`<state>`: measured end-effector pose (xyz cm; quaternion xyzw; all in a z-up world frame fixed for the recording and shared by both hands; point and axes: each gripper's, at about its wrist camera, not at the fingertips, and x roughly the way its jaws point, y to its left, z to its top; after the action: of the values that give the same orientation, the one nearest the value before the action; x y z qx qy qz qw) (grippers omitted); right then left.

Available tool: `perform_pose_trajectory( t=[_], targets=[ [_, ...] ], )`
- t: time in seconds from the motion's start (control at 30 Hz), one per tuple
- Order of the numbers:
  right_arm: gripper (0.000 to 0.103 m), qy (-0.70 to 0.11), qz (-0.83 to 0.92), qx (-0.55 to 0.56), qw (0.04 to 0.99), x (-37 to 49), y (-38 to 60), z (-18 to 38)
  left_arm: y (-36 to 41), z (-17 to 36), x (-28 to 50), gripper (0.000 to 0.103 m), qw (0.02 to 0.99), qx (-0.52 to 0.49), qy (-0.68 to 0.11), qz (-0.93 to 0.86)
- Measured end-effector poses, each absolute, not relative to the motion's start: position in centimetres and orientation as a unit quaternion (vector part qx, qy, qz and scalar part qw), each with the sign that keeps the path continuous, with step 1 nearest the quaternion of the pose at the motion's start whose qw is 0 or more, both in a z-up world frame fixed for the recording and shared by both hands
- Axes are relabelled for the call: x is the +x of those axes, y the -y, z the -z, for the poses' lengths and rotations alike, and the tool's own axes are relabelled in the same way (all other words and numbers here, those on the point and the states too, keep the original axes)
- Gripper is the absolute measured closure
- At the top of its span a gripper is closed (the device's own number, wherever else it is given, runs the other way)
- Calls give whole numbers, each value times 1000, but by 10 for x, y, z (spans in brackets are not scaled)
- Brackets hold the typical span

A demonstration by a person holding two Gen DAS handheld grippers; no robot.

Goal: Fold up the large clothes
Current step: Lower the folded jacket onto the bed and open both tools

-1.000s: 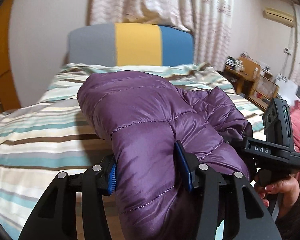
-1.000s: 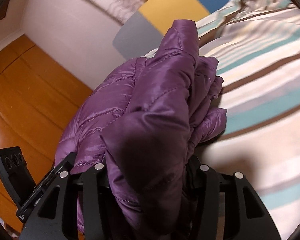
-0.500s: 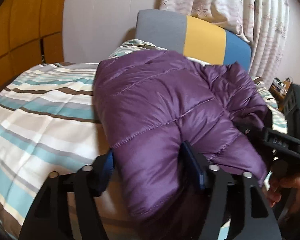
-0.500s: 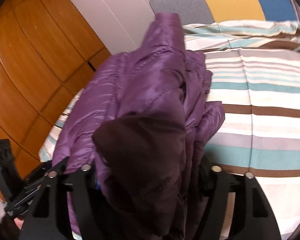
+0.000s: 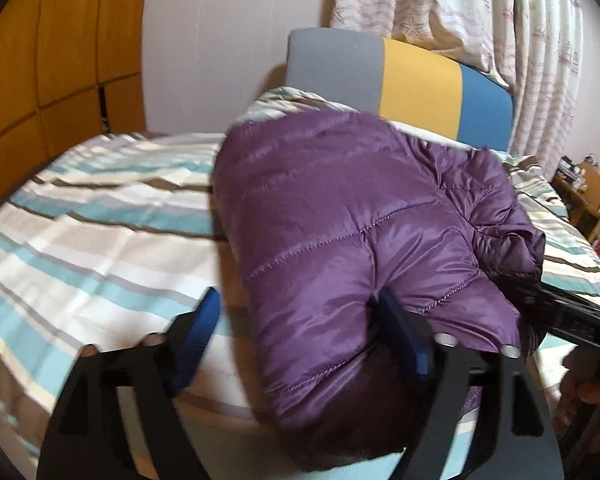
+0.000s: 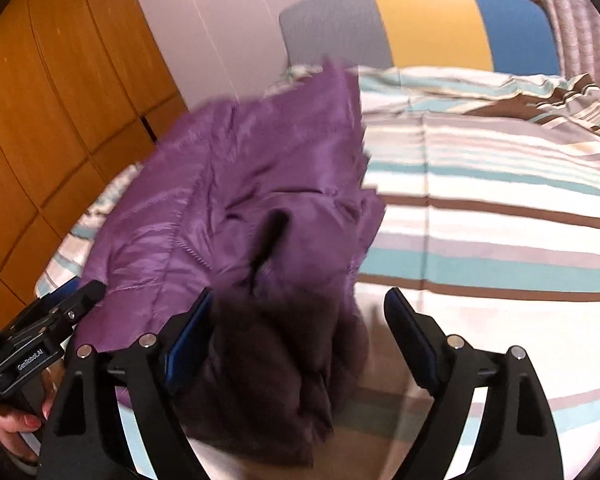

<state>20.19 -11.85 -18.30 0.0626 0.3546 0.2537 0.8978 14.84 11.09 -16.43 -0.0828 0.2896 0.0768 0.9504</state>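
Observation:
A folded purple puffer jacket (image 5: 340, 220) lies on the striped bed (image 5: 100, 232); it also shows in the right wrist view (image 6: 240, 184). My left gripper (image 5: 300, 336) is open, its fingers spread wide at the jacket's near end, the right finger pressed against the fabric. My right gripper (image 6: 300, 336) is open too, with the jacket's dark near end lying between its fingers. The right gripper's body (image 5: 580, 312) shows at the right edge of the left wrist view, and the left gripper's body (image 6: 44, 340) at the lower left of the right wrist view.
The bed has a striped cover (image 6: 500, 208) and a grey, yellow and blue headboard (image 5: 400, 76). Wooden closet doors (image 6: 40, 100) stand on the left. Curtains (image 5: 500, 20) hang behind the headboard. A small wooden shelf (image 5: 584, 188) stands at the far right.
Both grippers have opened and let go of the jacket, which now rests on the bed. Both views have swung left toward the closet side.

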Motion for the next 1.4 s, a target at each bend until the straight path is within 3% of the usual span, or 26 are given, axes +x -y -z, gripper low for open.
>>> perform_pose_trajectory(
  t=[0.1, 0.23, 0.33, 0.43, 0.53, 0.77, 1.03, 1.17, 1.27, 1.3, 1.4],
  targets=[
    [19, -304, -230, 68, 922, 188, 142, 157, -111, 140, 142, 13, 958, -98, -259, -74],
    [43, -279, -229, 62, 930, 202, 144, 130, -107, 119, 170, 13, 956, -101, -262, -81],
    [50, -276, -239, 47, 930, 230, 126, 112, -100, 113, 205, 14, 954, -102, -273, -71],
    [55, -304, -241, 26, 921, 265, 84, 115, -90, 122, 232, 23, 949, -62, -300, -77],
    [56, -349, -238, 4, 906, 286, 67, 134, -89, 146, 250, 26, 937, -13, -334, -98],
    [56, -378, -250, -6, 892, 275, 61, 201, -96, 179, 241, 24, 946, 4, -311, -88],
    [56, -363, -241, -30, 899, 272, 58, 209, -97, 186, 242, 24, 949, 4, -301, -91],
    [54, -357, -233, -27, 904, 262, 61, 202, -95, 181, 231, 19, 950, -4, -296, -95],
    [42, -349, -232, -17, 908, 250, 68, 196, -99, 178, 216, 11, 951, -35, -295, -88],
    [33, -347, -223, -17, 911, 245, 71, 195, -101, 177, 208, 10, 951, -52, -294, -85],
    [33, -346, -222, -3, 912, 234, 80, 191, -101, 177, 190, 9, 951, -76, -290, -79]
  ],
)
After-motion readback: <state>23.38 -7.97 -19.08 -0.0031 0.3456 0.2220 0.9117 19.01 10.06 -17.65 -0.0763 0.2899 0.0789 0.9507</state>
